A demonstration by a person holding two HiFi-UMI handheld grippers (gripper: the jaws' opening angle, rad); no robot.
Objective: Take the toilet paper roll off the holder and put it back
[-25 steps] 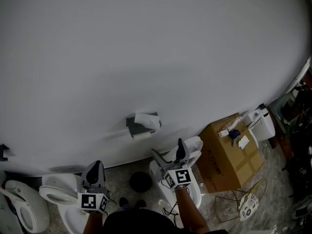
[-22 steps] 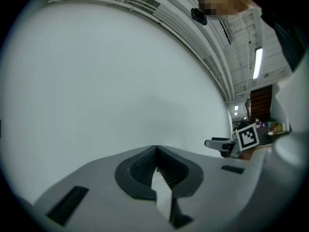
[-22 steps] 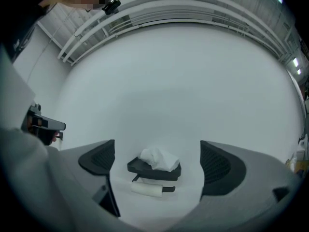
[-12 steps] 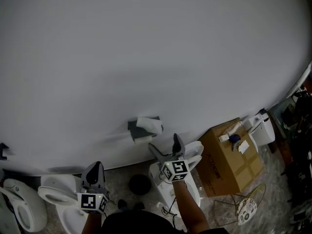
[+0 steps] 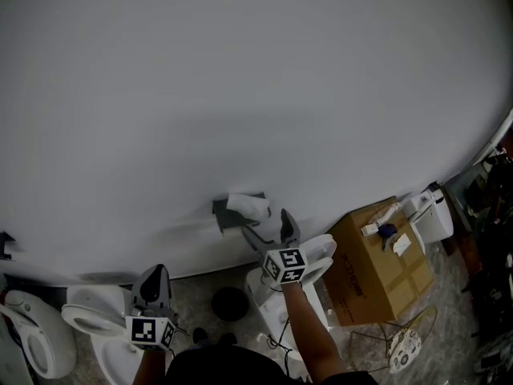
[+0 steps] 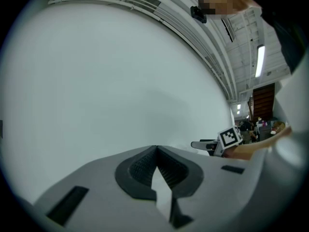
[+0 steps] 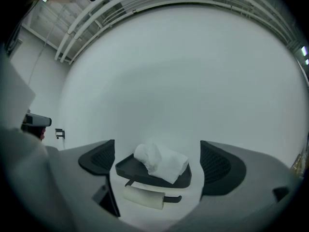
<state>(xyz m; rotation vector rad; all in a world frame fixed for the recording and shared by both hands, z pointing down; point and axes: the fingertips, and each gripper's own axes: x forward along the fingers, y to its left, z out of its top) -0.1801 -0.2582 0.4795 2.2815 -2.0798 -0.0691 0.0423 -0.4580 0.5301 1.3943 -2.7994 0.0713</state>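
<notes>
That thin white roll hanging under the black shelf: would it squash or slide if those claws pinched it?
The toilet paper roll looks thin and soft, so it would probably dent and weigh little. It hangs on a bar that seems open-ended, so it likely spins or slides off sideways easily.

No legible text, cardboard box (image 5: 394, 268) print too blurred
</notes>
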